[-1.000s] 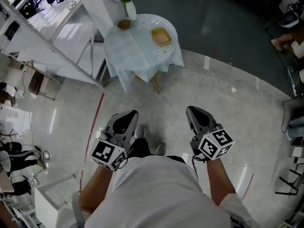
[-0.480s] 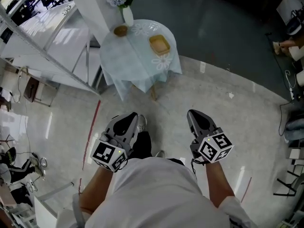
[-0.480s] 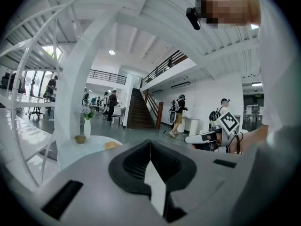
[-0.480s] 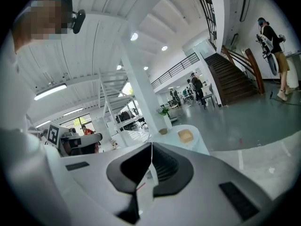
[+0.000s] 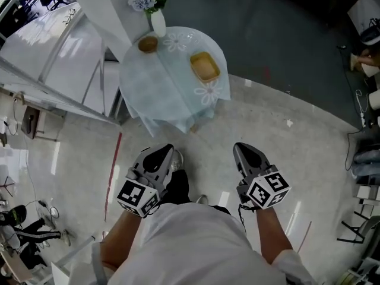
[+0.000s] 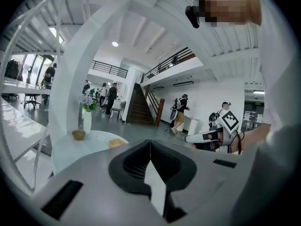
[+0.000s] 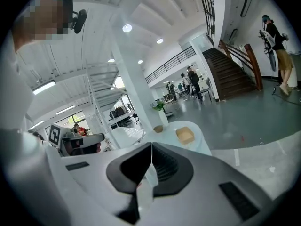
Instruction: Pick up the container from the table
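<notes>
A wide hall with a glossy pale floor (image 5: 309, 159) holds one round table (image 5: 155, 85) under a light cloth (image 5: 178, 108) printed with two flower shapes. The table stands beside a white staircase (image 5: 65, 46). Three things stand on it: one tan container (image 5: 204, 66), one small brown bowl (image 5: 148, 43) and one white vase (image 5: 157, 22) of flowers.

The container sits on the right part of the table top in the head view, near the edge and well apart from the bowl and vase at the far side. It lies flat with its open side up. It is close to square, and its slightly longer axis runs roughly away from the person, leaning a little toward the lower right of that view.

There are two hand-held grippers, both over the floor and short of the table. The left hand-held gripper (image 5: 163, 151) has its jaws pressed together with nothing between them. The right hand-held gripper (image 5: 242, 149) is likewise closed and empty. Both point toward the table.
</notes>
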`<state>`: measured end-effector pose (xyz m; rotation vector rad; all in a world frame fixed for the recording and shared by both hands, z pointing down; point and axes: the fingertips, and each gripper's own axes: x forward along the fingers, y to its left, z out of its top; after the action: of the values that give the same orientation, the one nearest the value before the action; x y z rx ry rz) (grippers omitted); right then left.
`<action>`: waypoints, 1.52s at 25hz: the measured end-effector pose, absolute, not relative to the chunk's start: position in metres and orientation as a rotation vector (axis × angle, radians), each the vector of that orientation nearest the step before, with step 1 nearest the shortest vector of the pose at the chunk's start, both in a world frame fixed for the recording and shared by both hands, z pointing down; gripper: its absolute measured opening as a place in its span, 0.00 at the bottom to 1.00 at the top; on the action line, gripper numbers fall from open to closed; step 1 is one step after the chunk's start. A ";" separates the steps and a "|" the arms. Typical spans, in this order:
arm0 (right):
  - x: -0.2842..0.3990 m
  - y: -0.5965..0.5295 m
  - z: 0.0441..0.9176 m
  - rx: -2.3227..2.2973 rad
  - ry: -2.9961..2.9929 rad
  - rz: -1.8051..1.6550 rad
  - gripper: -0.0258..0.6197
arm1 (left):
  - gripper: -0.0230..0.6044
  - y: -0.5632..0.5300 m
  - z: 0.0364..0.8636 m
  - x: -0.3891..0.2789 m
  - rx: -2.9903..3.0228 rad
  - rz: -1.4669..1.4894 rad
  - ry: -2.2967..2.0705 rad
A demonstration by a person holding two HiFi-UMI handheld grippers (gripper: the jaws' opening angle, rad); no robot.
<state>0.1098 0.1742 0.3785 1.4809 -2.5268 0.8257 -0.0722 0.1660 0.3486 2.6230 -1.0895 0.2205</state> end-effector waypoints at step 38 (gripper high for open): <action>0.069 -0.069 0.393 1.565 -2.381 0.863 0.08 | 0.07 -0.085 0.385 -0.123 2.584 0.272 -0.962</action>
<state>0.0687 -0.0685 0.3927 1.5649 -2.3807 0.8626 -0.1234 -0.0849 0.3846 2.5836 -0.9622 0.2720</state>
